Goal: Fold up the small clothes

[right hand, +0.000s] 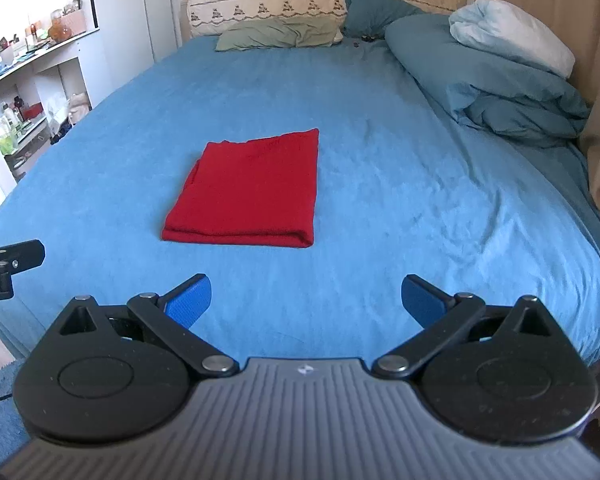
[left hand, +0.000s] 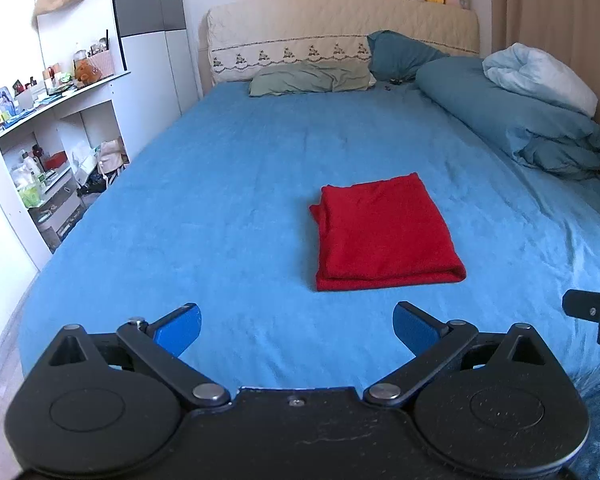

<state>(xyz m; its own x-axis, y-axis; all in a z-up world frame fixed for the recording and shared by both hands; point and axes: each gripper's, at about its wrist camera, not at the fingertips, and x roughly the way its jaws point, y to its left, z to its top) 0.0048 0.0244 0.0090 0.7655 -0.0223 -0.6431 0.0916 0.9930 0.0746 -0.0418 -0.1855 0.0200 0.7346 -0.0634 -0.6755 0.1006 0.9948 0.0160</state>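
The red garment (left hand: 386, 234) lies folded into a neat rectangle on the bed (left hand: 220, 208); my left hand-held gripper (left hand: 296, 328) and right hand-held gripper (right hand: 306, 300) hang spread and empty, so folding looks finished

Folded cloth (left hand: 386, 234) lies mid-bed (left hand: 228, 208), ahead of both grippers. Pillows (left hand: 312, 77) sit behind it at the headboard (left hand: 340, 28); bunched duvet (left hand: 520, 120) right, shelves (left hand: 52, 148) left of the bed

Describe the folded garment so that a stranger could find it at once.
Look at the big bed with the blue sheet. Near its middle, beyond both open grippers, lies the red garment, folded into a flat rectangle. It is the only red thing on the bed; the other bedding is blue, green or white.
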